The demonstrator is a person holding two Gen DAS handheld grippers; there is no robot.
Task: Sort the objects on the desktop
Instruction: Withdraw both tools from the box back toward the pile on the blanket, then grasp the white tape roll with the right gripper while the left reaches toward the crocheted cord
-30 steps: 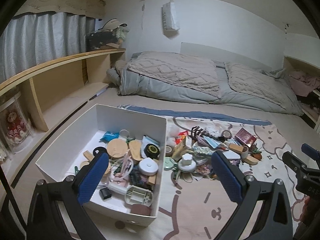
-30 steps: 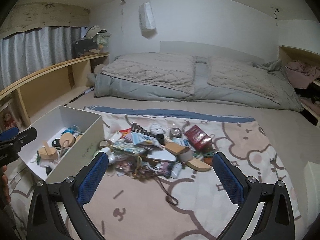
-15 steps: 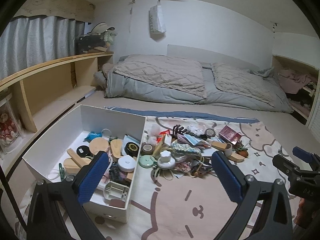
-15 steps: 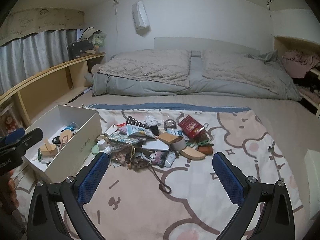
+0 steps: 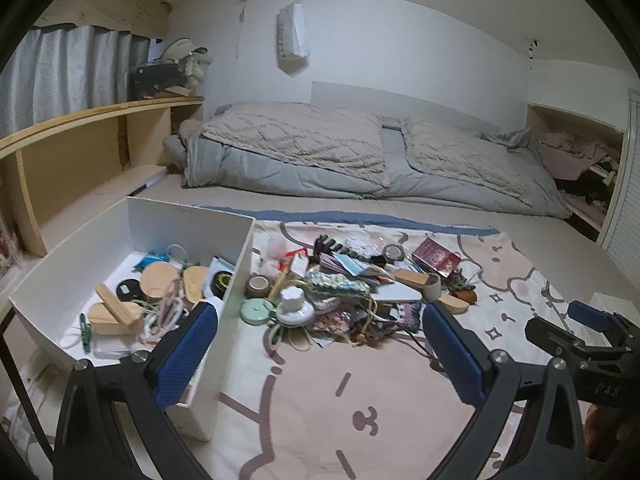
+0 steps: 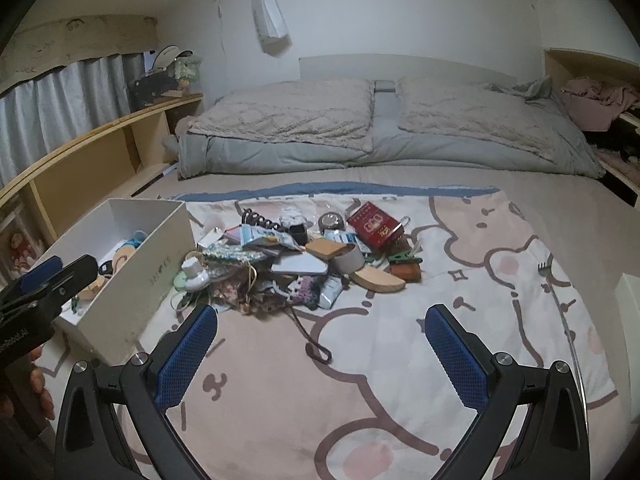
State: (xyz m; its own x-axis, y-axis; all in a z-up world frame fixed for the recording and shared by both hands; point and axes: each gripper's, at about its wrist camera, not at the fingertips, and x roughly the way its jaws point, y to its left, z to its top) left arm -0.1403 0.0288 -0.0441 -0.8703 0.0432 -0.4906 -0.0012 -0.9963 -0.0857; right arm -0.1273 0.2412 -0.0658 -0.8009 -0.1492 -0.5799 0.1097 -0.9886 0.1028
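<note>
Hovering spread and empty, the left tool (image 5: 320, 354) faces the pile of small objects (image 5: 352, 284) ahead, the white box (image 5: 224, 280) at its left finger. The right tool (image 6: 320, 354), also apart, sits short of that pile (image 6: 296, 264), a black cord loop (image 6: 318, 350) between.

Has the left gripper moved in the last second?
Yes. The left gripper has pulled back from the white box, which now looks smaller and farther left in its own view.
</note>
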